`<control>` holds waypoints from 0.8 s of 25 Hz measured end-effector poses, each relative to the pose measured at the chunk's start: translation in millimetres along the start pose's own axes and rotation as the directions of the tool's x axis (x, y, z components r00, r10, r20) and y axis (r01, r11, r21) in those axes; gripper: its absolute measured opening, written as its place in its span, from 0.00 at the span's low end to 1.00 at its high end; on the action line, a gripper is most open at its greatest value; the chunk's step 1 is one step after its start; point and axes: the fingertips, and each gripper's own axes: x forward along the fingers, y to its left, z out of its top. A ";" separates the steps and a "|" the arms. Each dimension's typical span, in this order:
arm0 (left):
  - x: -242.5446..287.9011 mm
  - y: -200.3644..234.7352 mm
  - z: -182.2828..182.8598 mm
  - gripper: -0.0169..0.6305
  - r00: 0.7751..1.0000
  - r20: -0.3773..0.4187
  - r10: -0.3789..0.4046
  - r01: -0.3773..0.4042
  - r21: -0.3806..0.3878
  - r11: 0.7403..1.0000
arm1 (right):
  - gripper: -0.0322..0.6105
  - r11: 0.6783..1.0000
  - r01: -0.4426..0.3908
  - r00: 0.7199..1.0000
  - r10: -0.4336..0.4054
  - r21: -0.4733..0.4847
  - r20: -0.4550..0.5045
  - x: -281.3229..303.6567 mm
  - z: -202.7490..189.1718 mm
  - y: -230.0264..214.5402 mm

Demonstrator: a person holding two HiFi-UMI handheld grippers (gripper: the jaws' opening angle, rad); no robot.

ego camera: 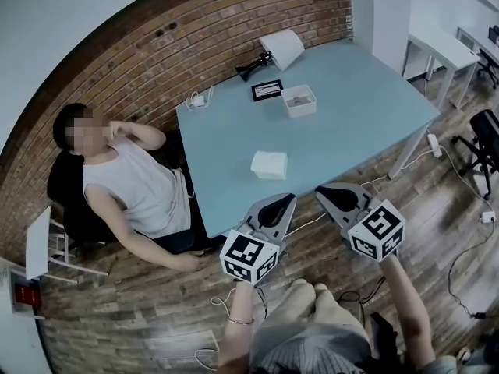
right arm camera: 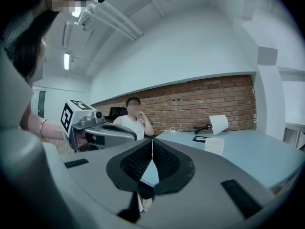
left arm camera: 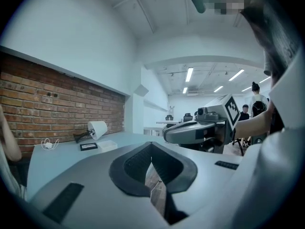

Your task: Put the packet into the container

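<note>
Evidently at the approach, the left gripper (ego camera: 287, 199) and right gripper (ego camera: 322, 191) hover shut and empty at the edge of the table (ego camera: 366, 107), where the packet (ego camera: 269, 164) lies apart from the container (ego camera: 299, 100), so one must likely open first.

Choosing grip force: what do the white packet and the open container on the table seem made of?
Packet: probably soft paper or thin film, matte white, with rounded, pillowy edges. Container: probably rigid plastic, white or slightly translucent, with thin straight walls and a crisp square rim. Too small to be sure.
</note>
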 end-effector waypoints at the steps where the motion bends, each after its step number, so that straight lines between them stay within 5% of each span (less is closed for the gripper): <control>1: 0.2 4.1 -2.2 0.04 1.000 -0.006 0.013 -0.013 -0.001 1.000 | 0.07 1.000 -0.003 1.000 0.003 0.006 -0.004 4.6 -1.4 -4.9; 20: 70.4 120.3 -29.4 0.04 0.994 -0.068 0.084 -0.088 -0.067 0.994 | 0.07 0.991 -0.132 0.986 0.135 0.033 -0.097 114.2 -10.4 -90.6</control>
